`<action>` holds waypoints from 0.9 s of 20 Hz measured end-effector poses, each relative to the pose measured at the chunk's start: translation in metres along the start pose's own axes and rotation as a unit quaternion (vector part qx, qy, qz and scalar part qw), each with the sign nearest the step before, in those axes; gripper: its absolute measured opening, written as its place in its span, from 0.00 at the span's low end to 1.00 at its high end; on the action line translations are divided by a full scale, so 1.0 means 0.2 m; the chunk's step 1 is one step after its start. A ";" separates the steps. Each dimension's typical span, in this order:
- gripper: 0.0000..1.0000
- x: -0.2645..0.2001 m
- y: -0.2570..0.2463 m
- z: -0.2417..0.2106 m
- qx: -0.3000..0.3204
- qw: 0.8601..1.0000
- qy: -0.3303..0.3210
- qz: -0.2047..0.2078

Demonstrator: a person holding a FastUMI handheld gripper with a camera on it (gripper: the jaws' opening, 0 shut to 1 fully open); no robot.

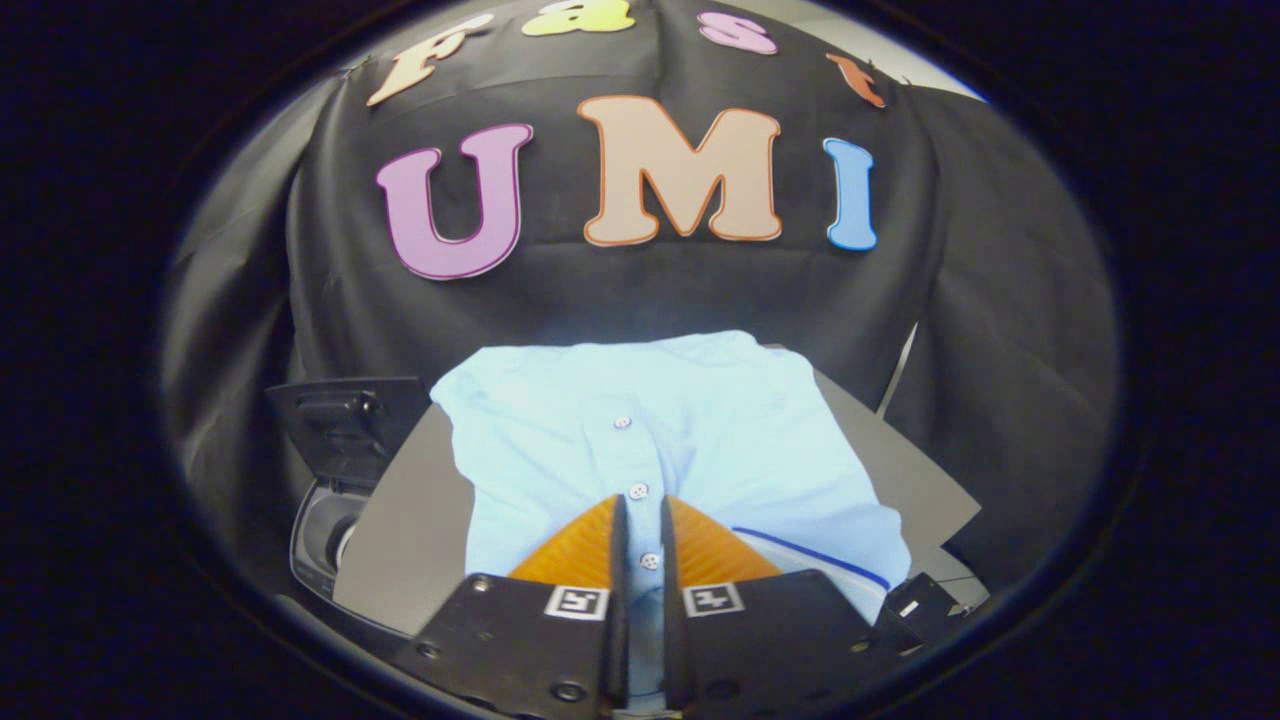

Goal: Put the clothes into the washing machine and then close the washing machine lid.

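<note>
Step one, grab phase. Light blue shirt (690,440) lies flat on a grey board (405,520), just right of the washing machine (320,530), whose lid (345,420) stands open. Fingers (640,545) nearly closed, narrow gap over the button placket; whether they pinch cloth, can't tell. Next: secure pinch, lift, carry left to the drum opening.

Shirt (690,440), pale blue, buttoned, spread flat on grey board (410,530). Gripper (640,520) low over shirt's near edge, orange fingers (575,550) almost together astride the button line; whether they pinch cloth unclear. Washer (325,535) left of shirt, half under board, lid (345,420) raised
</note>
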State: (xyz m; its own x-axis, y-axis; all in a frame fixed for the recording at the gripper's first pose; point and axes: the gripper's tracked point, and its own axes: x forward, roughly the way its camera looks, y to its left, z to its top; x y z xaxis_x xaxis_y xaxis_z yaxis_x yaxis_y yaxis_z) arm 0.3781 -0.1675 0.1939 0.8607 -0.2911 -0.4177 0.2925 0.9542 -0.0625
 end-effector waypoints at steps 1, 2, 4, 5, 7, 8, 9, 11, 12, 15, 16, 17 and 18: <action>0.04 -0.01 0.00 0.01 0.005 1.000 0.001 -0.003; 0.03 -0.02 0.01 0.01 0.001 1.000 0.000 -0.002; 0.03 -0.06 0.02 0.08 -0.008 1.000 -0.018 -0.004; 0.02 -0.09 0.05 0.14 -0.009 1.000 -0.029 -0.001; 0.02 -0.14 0.12 0.25 0.001 0.999 -0.047 0.014; 0.02 -0.18 0.17 0.32 0.006 0.998 -0.062 0.025; 0.02 -0.20 0.23 0.38 0.004 0.997 -0.076 0.032; 0.02 -0.24 0.37 0.48 -0.005 0.995 -0.083 0.050; 0.02 -0.25 0.43 0.53 -0.007 0.994 -0.094 0.058; 0.02 -0.30 0.68 0.61 -0.012 0.990 -0.105 0.094; 0.02 -0.31 0.77 0.63 -0.015 0.988 -0.109 0.105; 0.02 -0.31 0.85 0.65 -0.019 0.987 -0.109 0.115; 0.02 -0.32 0.94 0.66 -0.021 0.986 -0.110 0.127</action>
State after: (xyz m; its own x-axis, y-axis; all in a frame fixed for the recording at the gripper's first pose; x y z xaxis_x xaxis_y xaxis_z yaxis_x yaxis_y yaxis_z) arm 0.4323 0.0217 0.3288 0.9747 -0.0458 -0.2187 0.0421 0.9989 -0.0214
